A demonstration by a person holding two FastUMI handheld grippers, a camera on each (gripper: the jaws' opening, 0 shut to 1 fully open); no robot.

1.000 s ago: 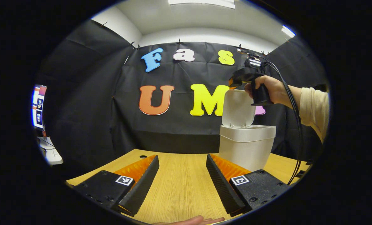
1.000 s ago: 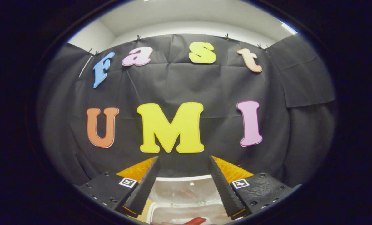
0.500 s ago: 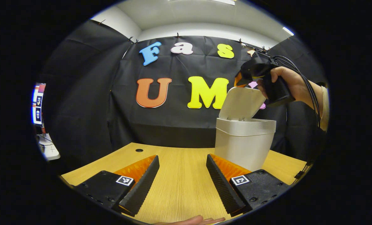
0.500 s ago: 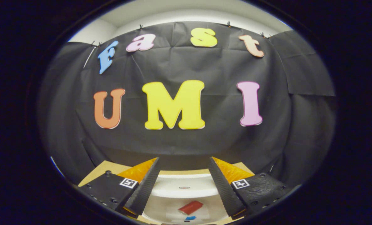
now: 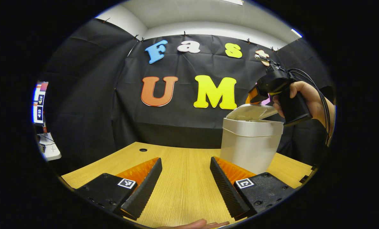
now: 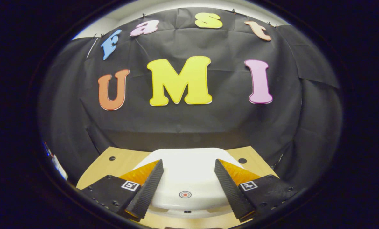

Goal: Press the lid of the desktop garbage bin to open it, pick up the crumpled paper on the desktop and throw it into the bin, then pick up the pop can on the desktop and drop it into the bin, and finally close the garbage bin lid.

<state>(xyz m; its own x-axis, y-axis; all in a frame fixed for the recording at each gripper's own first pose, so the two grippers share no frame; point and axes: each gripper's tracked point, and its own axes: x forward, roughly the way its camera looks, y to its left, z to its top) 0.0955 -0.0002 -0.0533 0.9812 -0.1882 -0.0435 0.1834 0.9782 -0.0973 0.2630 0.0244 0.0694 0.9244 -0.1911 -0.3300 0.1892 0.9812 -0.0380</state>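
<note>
The white desktop bin point(image 5: 249, 146) stands on the wooden table point(image 5: 176, 171), right of centre in the left gripper view. Its lid point(image 5: 252, 112) lies almost flat, with a thin gap left at the front. A hand point(image 5: 305, 95) holds my right gripper point(image 5: 255, 95) just above the lid's far right edge, tilted down onto it. In the right gripper view the lid point(image 6: 189, 173) with its small red round mark point(image 6: 185, 194) lies under my right gripper point(image 6: 188, 161), whose open fingers hold nothing. My left gripper point(image 5: 185, 159) hovers open over bare table, left of the bin.
A small round hole point(image 5: 143, 149) sits in the tabletop at the back left, and two more holes point(image 6: 112, 158) flank the bin. A side desk with a lit screen point(image 5: 39, 105) stands far left. Fingers of a hand point(image 5: 195, 225) show at the bottom edge.
The lid has swung down from upright to nearly flat. The right gripper came down and forward with it, pitching toward the bin top. The left gripper stayed about where it was.
</note>
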